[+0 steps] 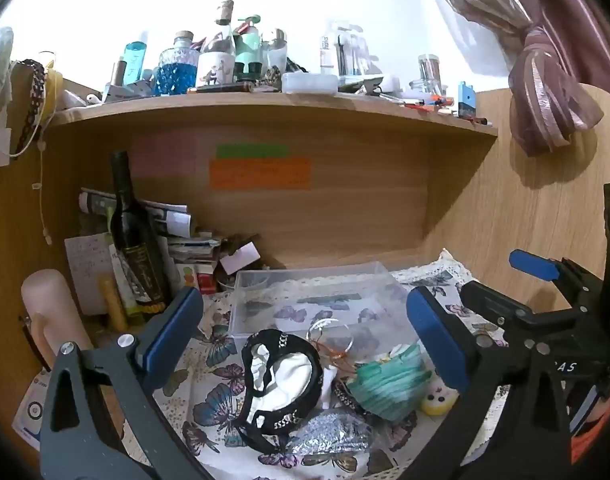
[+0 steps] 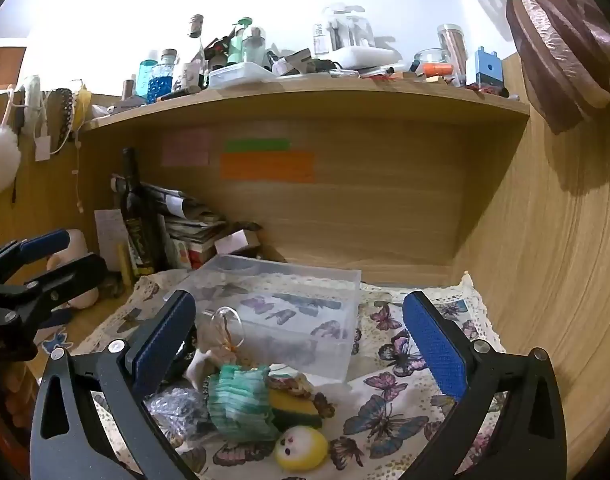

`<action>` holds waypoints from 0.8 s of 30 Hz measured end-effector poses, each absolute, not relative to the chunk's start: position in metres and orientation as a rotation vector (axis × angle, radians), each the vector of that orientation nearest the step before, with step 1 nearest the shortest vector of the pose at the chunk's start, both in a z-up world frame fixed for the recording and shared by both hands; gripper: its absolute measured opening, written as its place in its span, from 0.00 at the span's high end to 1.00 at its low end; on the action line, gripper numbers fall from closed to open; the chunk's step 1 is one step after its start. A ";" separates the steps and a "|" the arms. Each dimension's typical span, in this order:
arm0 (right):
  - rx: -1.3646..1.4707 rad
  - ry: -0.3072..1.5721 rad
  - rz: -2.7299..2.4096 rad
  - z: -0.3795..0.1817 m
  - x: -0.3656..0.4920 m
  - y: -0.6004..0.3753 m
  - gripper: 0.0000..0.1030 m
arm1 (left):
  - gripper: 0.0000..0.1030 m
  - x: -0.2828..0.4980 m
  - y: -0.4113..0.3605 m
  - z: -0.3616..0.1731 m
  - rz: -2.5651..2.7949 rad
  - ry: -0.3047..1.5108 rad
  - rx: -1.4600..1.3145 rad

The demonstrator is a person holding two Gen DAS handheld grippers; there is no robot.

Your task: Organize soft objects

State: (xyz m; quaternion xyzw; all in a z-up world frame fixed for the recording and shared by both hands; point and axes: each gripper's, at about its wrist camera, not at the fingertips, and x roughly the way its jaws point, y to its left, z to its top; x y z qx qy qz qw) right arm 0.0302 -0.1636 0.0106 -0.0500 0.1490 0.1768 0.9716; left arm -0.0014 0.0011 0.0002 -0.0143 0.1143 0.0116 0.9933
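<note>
Soft stuff is piled on the butterfly cloth (image 2: 389, 408) in front of the clear plastic box (image 2: 301, 312): green ruffled fabric piece (image 2: 239, 406), black-trimmed white pouch (image 1: 281, 376), silver glittery piece (image 1: 331, 434), yellow round toy with a face (image 2: 301, 448), yellow-green sponge (image 2: 295, 404) tucked just behind the green piece. A wire-ring ornament (image 1: 329, 340) sits among them, touching the pile.

Box looks empty; only the cloth pattern shows through its walls. So nothing sorted yet by my read: this is the approach before the first pick.

Left gripper (image 1: 305, 344) has its fingers spread wide, nothing held, hovering over the pouch and the green piece. Right gripper (image 2: 301, 348) is likewise wide and empty, lined up above the green piece and the toy. The two are close side by side.

Next move, my guess: drop one gripper onto a single item, probably the green piece or the pouch, close, lift, carry to the box. Items overlap, so pinch high to avoid dragging neighbours or snagging the wire rings.

Surroundings: dark wine bottle (image 1: 135, 236) and stacked papers at back left of the table, crowded shelf (image 1: 273, 104) overhead.
</note>
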 end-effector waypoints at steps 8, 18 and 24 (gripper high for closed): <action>-0.095 0.295 0.361 0.012 0.031 -0.166 0.00 | 0.00 0.002 -0.004 0.005 0.017 0.233 -0.027; -0.085 0.296 0.371 0.016 0.034 -0.170 0.00 | 0.00 0.003 -0.008 0.004 -0.012 0.229 -0.020; -0.079 0.294 0.364 0.016 0.031 -0.170 0.00 | 0.00 0.005 -0.008 0.004 -0.016 0.230 -0.026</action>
